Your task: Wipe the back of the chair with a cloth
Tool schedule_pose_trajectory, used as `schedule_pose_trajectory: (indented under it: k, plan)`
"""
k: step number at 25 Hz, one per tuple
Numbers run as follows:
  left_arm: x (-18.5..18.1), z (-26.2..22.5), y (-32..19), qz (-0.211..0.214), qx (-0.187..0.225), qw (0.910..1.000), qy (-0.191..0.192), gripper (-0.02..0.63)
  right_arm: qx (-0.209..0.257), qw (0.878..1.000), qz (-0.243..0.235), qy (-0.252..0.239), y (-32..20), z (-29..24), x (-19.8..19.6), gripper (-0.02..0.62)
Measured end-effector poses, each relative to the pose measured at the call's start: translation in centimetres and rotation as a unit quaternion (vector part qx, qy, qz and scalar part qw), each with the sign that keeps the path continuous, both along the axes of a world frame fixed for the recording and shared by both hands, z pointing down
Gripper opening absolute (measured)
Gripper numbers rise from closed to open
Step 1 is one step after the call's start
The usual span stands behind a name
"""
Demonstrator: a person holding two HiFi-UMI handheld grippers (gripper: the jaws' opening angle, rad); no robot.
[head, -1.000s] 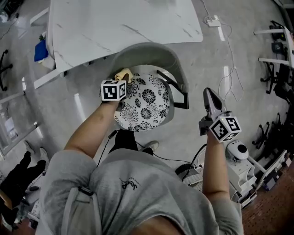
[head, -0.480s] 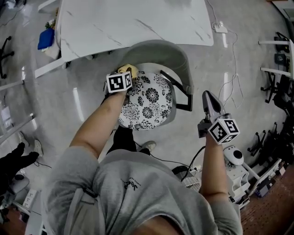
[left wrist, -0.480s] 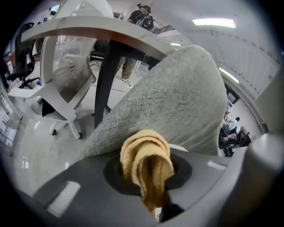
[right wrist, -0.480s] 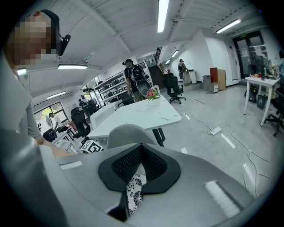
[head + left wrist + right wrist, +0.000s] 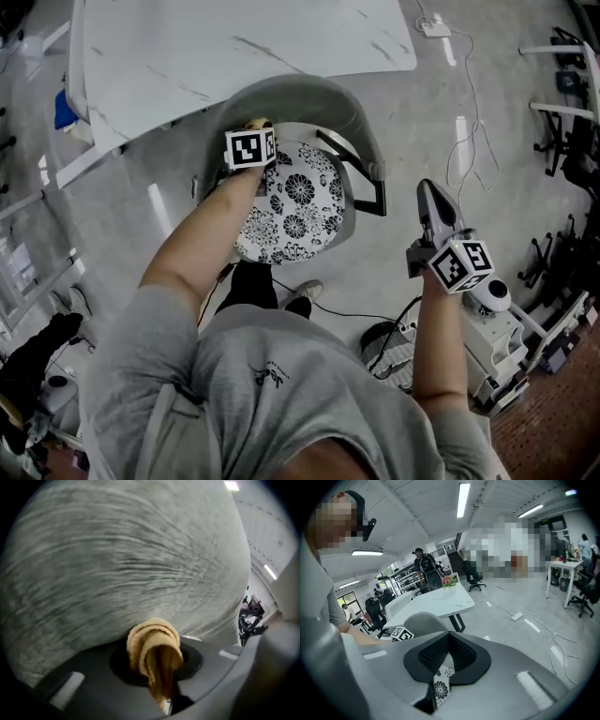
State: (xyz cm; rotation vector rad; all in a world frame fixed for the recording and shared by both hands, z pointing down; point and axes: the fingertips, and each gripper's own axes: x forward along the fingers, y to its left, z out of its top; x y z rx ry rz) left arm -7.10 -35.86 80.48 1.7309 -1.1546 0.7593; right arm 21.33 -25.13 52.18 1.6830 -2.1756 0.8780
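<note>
Right gripper (image 5: 427, 192) nearest, out to the right of the chair (image 5: 309, 94) and well apart from it; jaws pressed together, nothing between them. Left gripper (image 5: 159, 660) farther in, reaching over the chair's flower-patterned seat cushion (image 5: 295, 202); jaws closed on a bunched tan cloth (image 5: 151, 639). Cloth sticking out past the jaw tips, its rounded fold against the inner face of the grey chair back (image 5: 122, 559), on the left part of that back's curve. Just beyond the chair back, a white marbled table (image 5: 234, 47), its edge close behind the chair. Farther off, past the chair's right side, a white power strip (image 5: 436, 28) and its cable on the grey floor (image 5: 422, 112). Farthest from the chair, behind the table, a standing person (image 5: 423, 566).
</note>
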Motion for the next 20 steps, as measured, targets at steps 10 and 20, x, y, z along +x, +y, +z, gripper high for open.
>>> schedule_pose_trajectory:
  k: [10, 20]
  plan:
    - [12.1, -2.2, -2.3, 0.16, 0.063, 0.985, -0.01, 0.12, -0.002, 0.999, 0.053, 0.0, 2.3, 0.2, 5.2, 0.003]
    - [21.4, -2.0, 1.7, 0.335, 0.067, 0.9394, -0.031, 0.12, 0.006, 0.997, 0.076, -0.001, 4.5, -0.2, 7.9, 0.003]
